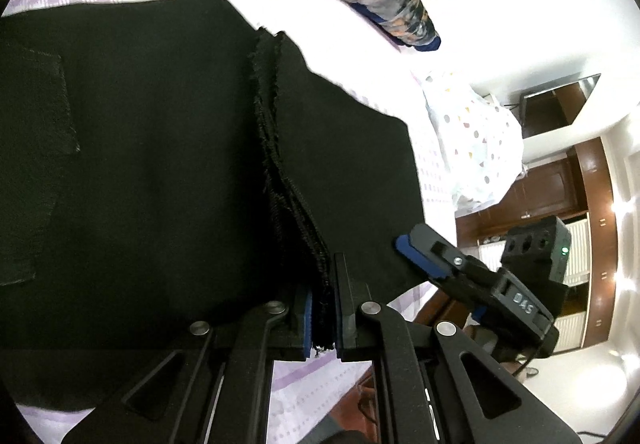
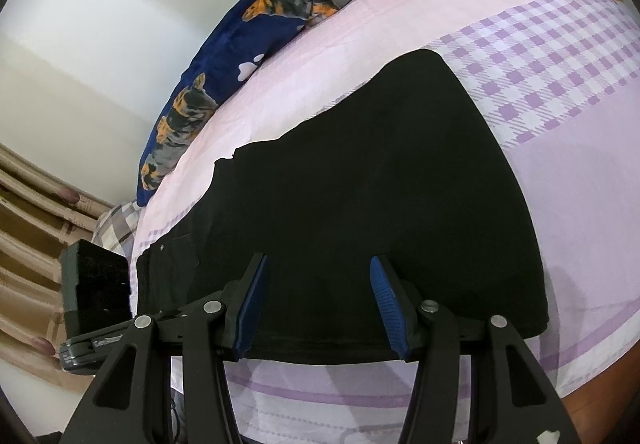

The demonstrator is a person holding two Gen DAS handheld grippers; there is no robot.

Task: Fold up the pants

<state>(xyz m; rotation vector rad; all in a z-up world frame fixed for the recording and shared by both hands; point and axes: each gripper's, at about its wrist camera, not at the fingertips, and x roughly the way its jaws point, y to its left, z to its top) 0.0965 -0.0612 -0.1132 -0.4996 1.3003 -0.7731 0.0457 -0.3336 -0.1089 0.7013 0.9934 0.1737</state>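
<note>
Frayed hems sit pinched in my left gripper (image 1: 323, 314); right gripper (image 2: 316, 308) gapes empty (over the pants (image 2: 380, 180)). Folded once, more folding remains.

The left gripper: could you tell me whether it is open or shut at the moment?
Shut. In its own view, the left gripper has its blue pads pressed against a frayed edge of the black pants, with layered fabric bunched between them.
</note>
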